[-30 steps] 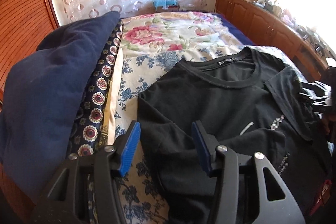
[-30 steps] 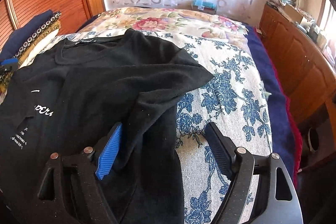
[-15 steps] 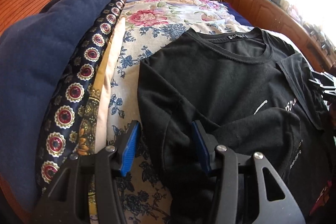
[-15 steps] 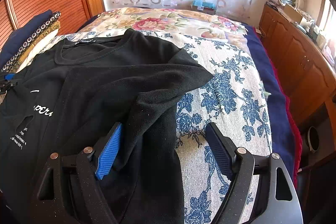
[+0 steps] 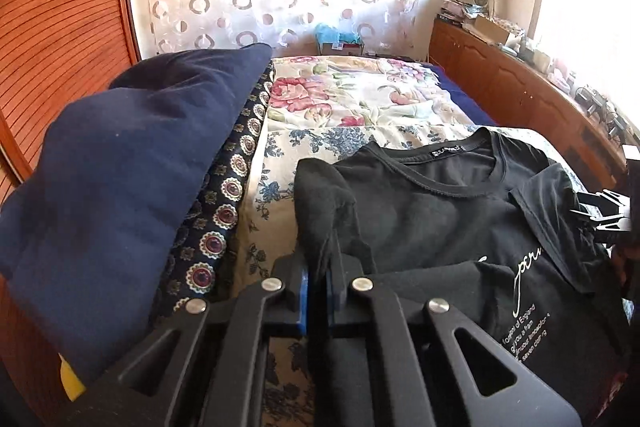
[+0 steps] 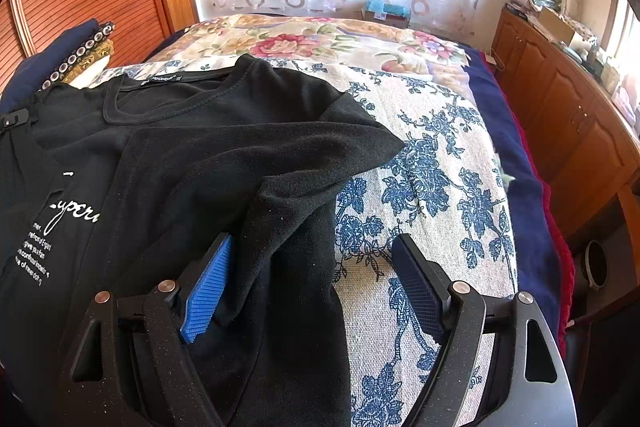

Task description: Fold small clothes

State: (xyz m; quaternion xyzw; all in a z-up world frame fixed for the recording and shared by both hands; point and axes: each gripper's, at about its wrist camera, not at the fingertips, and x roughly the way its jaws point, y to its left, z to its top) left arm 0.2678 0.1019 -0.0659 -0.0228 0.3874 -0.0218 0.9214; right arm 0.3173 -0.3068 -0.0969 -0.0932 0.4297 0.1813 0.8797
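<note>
A black T-shirt (image 5: pixel 436 211) with white script lies face up on the bed, collar toward the window. My left gripper (image 5: pixel 317 267) is shut on the shirt's left sleeve edge, and the cloth bunches up above the blue pads. In the right wrist view the same T-shirt (image 6: pixel 192 155) has its right sleeve folded inward over the chest. My right gripper (image 6: pixel 316 267) is open, its jaws wide apart over the shirt's right side edge. Cloth lies between the jaws and against the left blue pad (image 6: pixel 208 287).
A stack of folded bedding, navy on top (image 5: pixel 132 163), lies along the bed's left side by the wooden wardrobe (image 5: pixel 60 27). The bed cover (image 6: pixel 432 171) has blue and pink flowers. A wooden cabinet (image 6: pixel 568 115) stands along the right. The other gripper shows at the right edge (image 5: pixel 604 215).
My left gripper has closed on the shirt's left sleeve edge and lifted the cloth. My right gripper has stayed open in place.
</note>
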